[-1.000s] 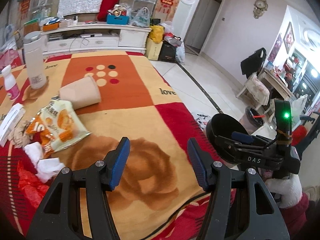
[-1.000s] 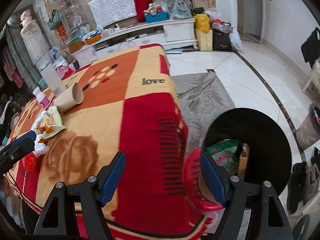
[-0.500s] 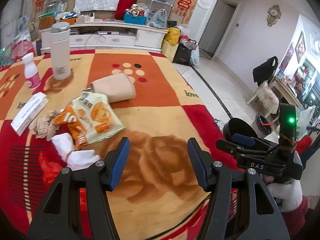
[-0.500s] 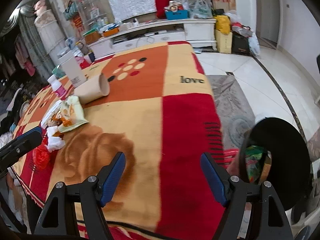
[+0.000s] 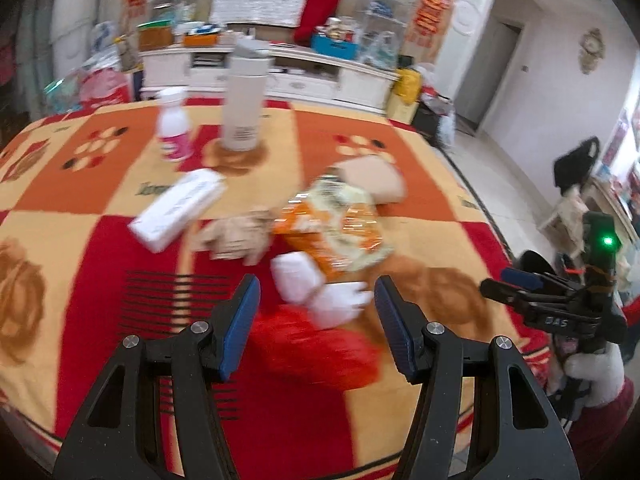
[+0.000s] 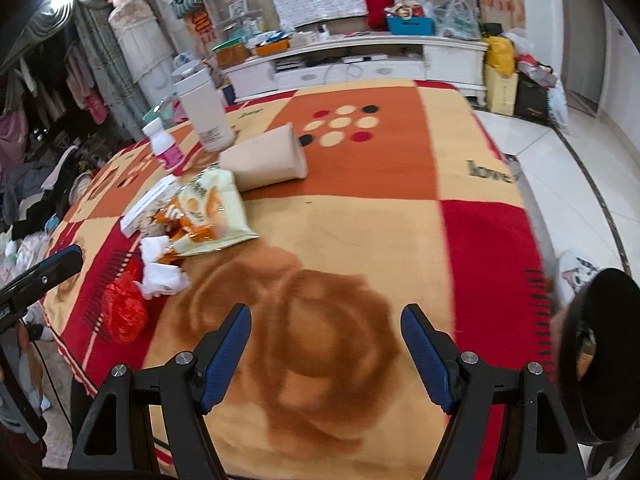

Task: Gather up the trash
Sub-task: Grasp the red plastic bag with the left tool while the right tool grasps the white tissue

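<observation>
Both grippers hang open and empty: the left gripper (image 5: 316,312) above the white tissue (image 5: 320,288), the right gripper (image 6: 326,344) well beside it.

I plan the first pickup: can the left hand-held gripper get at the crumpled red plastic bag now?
Probably yes: the left hand-held gripper is open, and the crumpled red plastic bag lies uncovered just ahead of it.
</observation>
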{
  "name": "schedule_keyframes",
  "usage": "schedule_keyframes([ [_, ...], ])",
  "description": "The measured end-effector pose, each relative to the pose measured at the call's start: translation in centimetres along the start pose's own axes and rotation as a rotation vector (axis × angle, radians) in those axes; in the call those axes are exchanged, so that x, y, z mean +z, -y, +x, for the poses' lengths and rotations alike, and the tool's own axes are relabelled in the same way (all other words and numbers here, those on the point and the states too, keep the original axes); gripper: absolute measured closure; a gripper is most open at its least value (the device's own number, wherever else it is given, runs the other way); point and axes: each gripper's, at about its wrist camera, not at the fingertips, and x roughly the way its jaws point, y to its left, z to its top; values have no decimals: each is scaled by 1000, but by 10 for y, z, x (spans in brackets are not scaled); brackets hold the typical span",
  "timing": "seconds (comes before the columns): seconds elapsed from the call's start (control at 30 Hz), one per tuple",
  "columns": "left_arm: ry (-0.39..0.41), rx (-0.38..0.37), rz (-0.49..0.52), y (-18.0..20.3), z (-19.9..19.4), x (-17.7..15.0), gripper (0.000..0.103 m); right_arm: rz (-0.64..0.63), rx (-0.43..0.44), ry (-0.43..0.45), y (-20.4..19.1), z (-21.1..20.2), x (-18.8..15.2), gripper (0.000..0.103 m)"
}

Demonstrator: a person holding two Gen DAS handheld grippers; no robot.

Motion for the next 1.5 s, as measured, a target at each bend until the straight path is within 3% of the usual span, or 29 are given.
schedule_keyframes([
  [0.13, -15, 26, -51, -29, 0, -4, 45, -20, 32, -15, -19, 13, 7, 28],
  [0.23, -46, -8, -94, -41, 5, -8, 45, -42, 52, -29, -32, 22, 12, 28],
  [0.53, -143, -97, -80, -18, 34, -26, 44, -79, 78, -55, -55, 40, 20, 28],
  [0.67, -168, -64, -56, -10, 51, -36, 44, -69, 90, -59, -55, 44, 23, 28],
  [0.73, -157, -70, -58, -11, 58, -41, 51, -78, 107, -63, -59, 45, 24, 28],
  [0.77, -164, -86, -71, -14, 61, -42, 65, -88, 117, -63, -62, 45, 25, 28],
  [0.8, -172, -97, -86, -18, 63, -42, 66, -98, 130, -61, -67, 45, 25, 29],
  [0.9, -162, -105, -106, -28, 52, -37, 70, -109, 186, -50, -79, 42, 25, 44],
  [1.13, -83, -30, -114, -62, 5, -30, 70, -201, 277, -94, -129, 63, 21, 45],
  [1.37, -93, -14, -133, -72, -1, -47, 70, -261, 190, -145, -160, 113, 22, 59],
  [1.5, -94, -39, -143, -69, 2, -47, 70, -246, 210, -118, -151, 102, 20, 71],
])
